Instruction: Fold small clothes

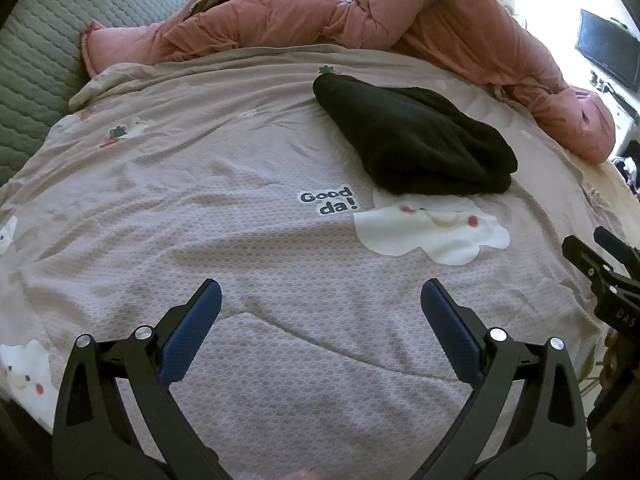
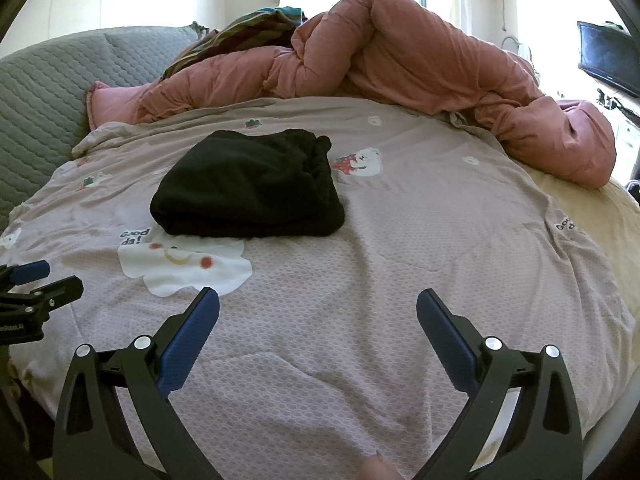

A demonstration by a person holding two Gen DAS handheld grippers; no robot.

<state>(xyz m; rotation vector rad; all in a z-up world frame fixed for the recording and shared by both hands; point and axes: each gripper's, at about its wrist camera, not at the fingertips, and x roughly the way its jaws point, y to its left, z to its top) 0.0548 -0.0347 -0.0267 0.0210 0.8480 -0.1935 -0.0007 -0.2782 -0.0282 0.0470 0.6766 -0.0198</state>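
Already folded, it appears: a small dark garment sits alone on a bed while two hand-held grippers hang back, empty.

Far left: grey quilted headboard (image 1: 44,40) fills the upper left of the left wrist frame, with a pink ruffled pillow (image 1: 116,46) beside it.

Left gripper: left gripper (image 1: 320,300) at bottom centre of its own frame, blue pads (image 1: 192,332) spread wide, nothing between them, above the mauve printed bedspread (image 1: 200,200).

Centre: black garment (image 2: 248,184) lies in a compact bundle at centre left of the right wrist frame, its near edge just above a white cloud print (image 2: 184,268) and the words "Good da!"; in the left wrist frame it sits right of centre. Neither tool touches it.

Right gripper: right gripper (image 2: 318,308) at bottom centre of its frame, jaws released and empty, well apart from the bundle.

Upper right: rumpled pink duvet (image 2: 420,64) runs across the back of the bed; a dark screen (image 2: 608,56) hangs at the right edge.

Stage: judged near done for this piece; no other garment to fold is clearly in view.

Risk: the bundle looks thick and soft, with gathered fabric at its far right corner, so it may spring open if left unpressed.

Risk: a pinch on the top layer alone would likely peel the fold apart; a sliding push could drag the loose bedspread with it.
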